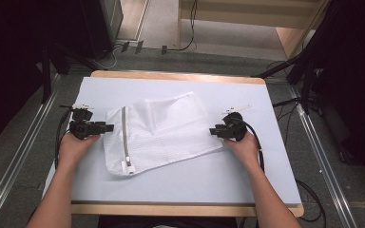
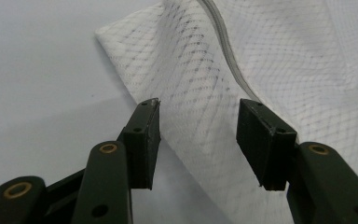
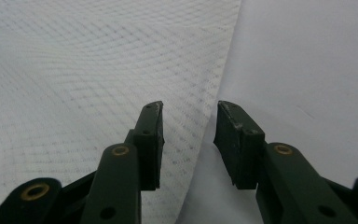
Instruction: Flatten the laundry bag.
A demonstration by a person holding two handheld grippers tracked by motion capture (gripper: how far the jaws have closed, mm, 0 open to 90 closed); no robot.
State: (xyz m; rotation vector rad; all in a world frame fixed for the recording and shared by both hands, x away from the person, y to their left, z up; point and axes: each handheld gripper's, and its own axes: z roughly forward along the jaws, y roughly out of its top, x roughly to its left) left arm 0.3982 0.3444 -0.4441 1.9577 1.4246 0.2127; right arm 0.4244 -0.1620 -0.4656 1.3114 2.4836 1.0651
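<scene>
Grey carpet, wooden table (image 1: 180, 209) under pale sheet (image 1: 228, 175); mesh bag (image 1: 164, 130) flat; both tools agape, empty.

Table (image 1: 180, 76): light wood edge showing along the far and near sides, well beyond the jaws. Pale sheet (image 1: 209, 175) covers the top; it lies bare under and outside the left jaw (image 2: 42, 84) and the right jaw (image 3: 307, 70). Grey carpet floor (image 1: 24, 156) around. Metal rails (image 1: 319, 152) flank the table. Black cables (image 1: 190, 38) on the floor far ahead
</scene>
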